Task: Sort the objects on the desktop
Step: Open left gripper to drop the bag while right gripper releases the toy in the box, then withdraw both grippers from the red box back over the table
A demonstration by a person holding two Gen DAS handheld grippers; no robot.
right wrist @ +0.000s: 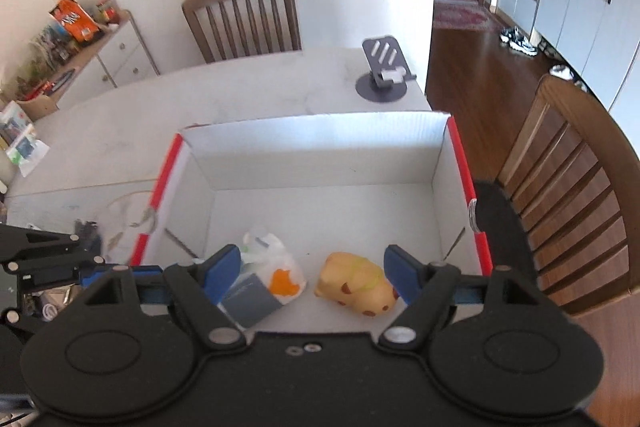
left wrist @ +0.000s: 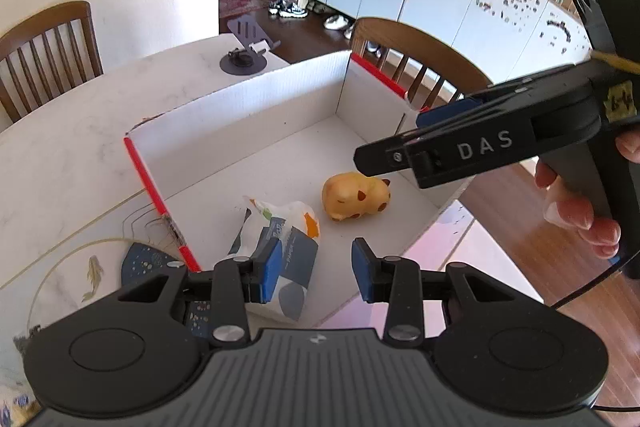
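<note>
A white cardboard box (left wrist: 256,107) with red rims stands on the table; it also shows in the right wrist view (right wrist: 320,143). Inside lie a yellow animal toy (left wrist: 354,197) (right wrist: 356,285) and a white, grey and orange tissue pack (left wrist: 280,247) (right wrist: 264,279). My left gripper (left wrist: 314,273) is open and empty above the box's near edge, over the pack. My right gripper (right wrist: 314,273) is open and empty above the box, its fingers either side of both items. It enters the left wrist view from the right, with its tip (left wrist: 376,157) above the toy.
A grey phone stand (left wrist: 244,49) (right wrist: 384,73) stands on the table's far side. Wooden chairs (left wrist: 48,47) (right wrist: 244,19) (right wrist: 568,187) surround the white table (left wrist: 60,147). A dark blue patterned item (left wrist: 148,261) lies left of the box. Wood floor lies to the right.
</note>
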